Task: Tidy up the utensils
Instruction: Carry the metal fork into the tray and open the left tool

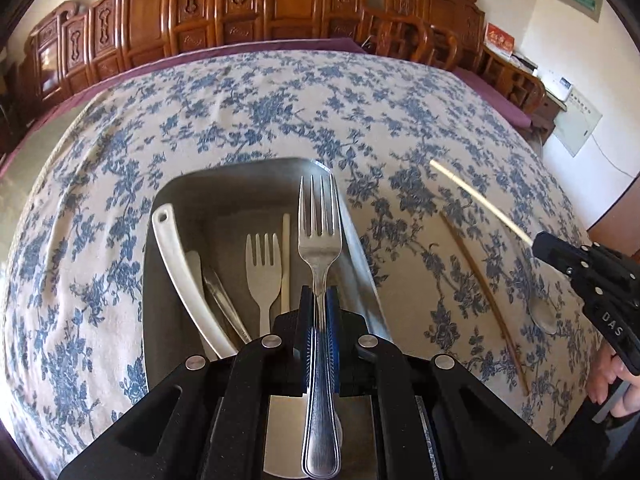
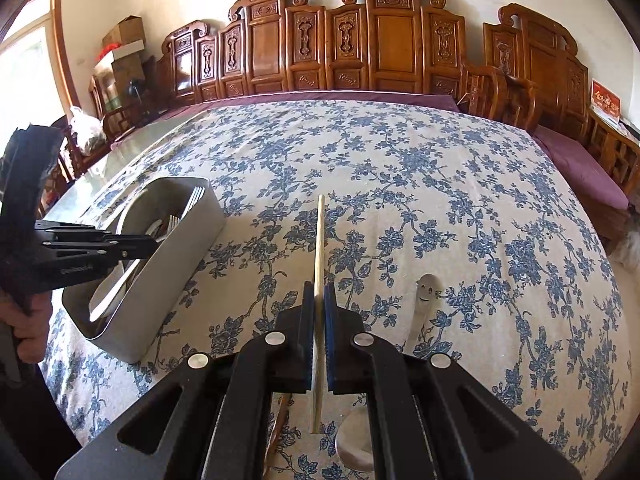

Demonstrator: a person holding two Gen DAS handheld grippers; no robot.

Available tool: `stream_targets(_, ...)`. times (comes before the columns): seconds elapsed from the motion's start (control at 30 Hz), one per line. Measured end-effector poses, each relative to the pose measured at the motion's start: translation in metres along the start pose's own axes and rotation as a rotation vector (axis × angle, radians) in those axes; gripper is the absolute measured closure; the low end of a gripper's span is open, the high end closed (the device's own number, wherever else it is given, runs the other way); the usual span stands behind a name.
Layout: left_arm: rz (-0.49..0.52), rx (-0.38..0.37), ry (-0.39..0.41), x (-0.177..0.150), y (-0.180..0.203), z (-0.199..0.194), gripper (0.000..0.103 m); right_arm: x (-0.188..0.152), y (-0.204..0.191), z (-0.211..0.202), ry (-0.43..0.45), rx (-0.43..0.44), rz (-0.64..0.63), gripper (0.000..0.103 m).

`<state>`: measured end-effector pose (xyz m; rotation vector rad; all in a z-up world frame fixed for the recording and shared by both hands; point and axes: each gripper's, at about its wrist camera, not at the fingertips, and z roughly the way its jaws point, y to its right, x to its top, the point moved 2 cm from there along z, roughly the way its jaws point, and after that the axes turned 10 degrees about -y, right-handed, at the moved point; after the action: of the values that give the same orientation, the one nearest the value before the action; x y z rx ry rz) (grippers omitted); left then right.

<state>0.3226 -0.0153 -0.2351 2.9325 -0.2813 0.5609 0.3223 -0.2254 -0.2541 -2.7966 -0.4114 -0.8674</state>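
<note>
Left gripper [image 1: 319,312] hides fork [image 1: 319,236] neck; bin [image 1: 256,176] near end cut off.

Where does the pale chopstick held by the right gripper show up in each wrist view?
Left wrist view: the pale chopstick is at right, slanting up-left from the right gripper, above the tablecloth.
Right wrist view: the chopstick runs up the centre, clamped between the right gripper's blue pads.
Shared landmark: the grey utensil tray, centre in the left view, left in the right view.
</note>
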Motion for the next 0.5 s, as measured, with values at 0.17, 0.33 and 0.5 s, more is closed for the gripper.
stream_targets(0.17,-0.009,0.015,-0.012,-0.002,-0.004,0.005,0.097,-0.001,0.001,-0.001,0.000,-0.001,0.004,0.097)
stream_targets(0.33,0.018,0.040,0.014,-0.005,0.001,-0.003,0.097,-0.002,0.001,-0.001,-0.004,-0.001,0.004,0.098)
stream_targets(0.5,0.035,0.068,0.062,-0.007,0.002,-0.018,0.097,-0.003,-0.002,-0.002,-0.002,0.006,0.004,0.098)
